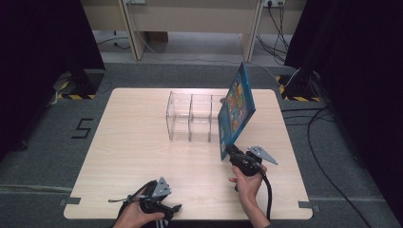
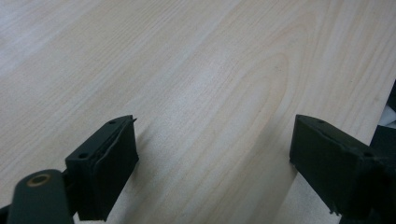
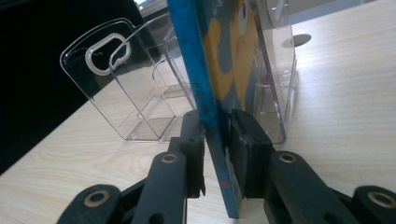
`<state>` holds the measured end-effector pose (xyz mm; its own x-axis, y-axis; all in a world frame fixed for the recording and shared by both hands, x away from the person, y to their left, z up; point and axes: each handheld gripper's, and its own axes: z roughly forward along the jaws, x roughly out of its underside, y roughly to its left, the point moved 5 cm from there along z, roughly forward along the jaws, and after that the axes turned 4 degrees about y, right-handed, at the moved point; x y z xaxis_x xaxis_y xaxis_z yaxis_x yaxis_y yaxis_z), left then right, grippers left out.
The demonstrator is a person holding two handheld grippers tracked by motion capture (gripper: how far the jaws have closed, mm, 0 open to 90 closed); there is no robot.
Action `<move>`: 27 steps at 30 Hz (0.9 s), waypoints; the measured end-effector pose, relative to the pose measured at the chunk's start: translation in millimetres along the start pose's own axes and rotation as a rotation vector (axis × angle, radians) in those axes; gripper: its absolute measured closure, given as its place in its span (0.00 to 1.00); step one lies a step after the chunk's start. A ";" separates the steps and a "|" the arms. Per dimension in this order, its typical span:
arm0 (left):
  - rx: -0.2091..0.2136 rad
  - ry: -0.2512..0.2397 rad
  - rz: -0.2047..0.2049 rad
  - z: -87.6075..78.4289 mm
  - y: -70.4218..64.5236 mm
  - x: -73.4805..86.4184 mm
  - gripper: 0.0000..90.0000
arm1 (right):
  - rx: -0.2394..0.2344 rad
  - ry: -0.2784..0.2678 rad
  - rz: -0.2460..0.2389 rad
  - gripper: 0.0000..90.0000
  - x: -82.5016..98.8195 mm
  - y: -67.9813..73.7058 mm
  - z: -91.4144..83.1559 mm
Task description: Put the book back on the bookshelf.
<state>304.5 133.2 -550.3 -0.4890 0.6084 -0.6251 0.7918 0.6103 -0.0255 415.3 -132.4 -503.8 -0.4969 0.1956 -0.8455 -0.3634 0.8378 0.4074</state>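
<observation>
A clear plastic organiser (image 1: 190, 122) stands near the middle of the pale wooden bench (image 1: 133, 152), split by upright dividers into three compartments side by side. The two compartments toward the left hold nothing that can be made out; the rightmost one is partly covered in the high view by a blue picture book (image 1: 236, 110), so what it holds cannot be told. In the right gripper view the organiser (image 3: 135, 93) shows rounded divider tops with oval cut-outs, and the walls are see-through enough that their edges blur into one another.

The right tongs (image 1: 234, 153) are clenched on the book's lower edge, holding it up off the bench and tilted, its top leaning away toward the far right. Seen from the right gripper view, the right tongs (image 3: 217, 149) pinch the book (image 3: 205, 93) edge-on between the pads; the cover art (yellow shapes on blue) is cut off and cannot be read. Whether the book touches the organiser cannot be told.

The left tongs (image 1: 166, 211) rest low at the bench's near edge, held in the person's left hand (image 1: 135, 216). In the left gripper view the left tongs (image 2: 215, 163) stand released, jaws wide apart over bare wood, with the bench edge just at the right.
</observation>
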 end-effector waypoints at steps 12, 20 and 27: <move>0.000 0.000 0.003 -0.1 0.2 0.2 0.15 | -0.008 0.024 -0.025 0.54 -3.9 2.5 -8.0; 0.003 0.001 0.004 -0.2 0.2 0.2 0.15 | 0.000 0.012 -0.069 0.51 -10.3 -7.2 -23.7; 0.003 0.000 0.004 -0.1 0.3 0.2 0.15 | 0.002 0.003 -0.089 0.48 -12.4 -11.1 -30.5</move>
<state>304.6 133.5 -550.4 -0.4859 0.6107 -0.6252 0.7946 0.6066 -0.0251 401.5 -159.7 -487.3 -0.4653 0.1188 -0.8772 -0.4045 0.8529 0.3300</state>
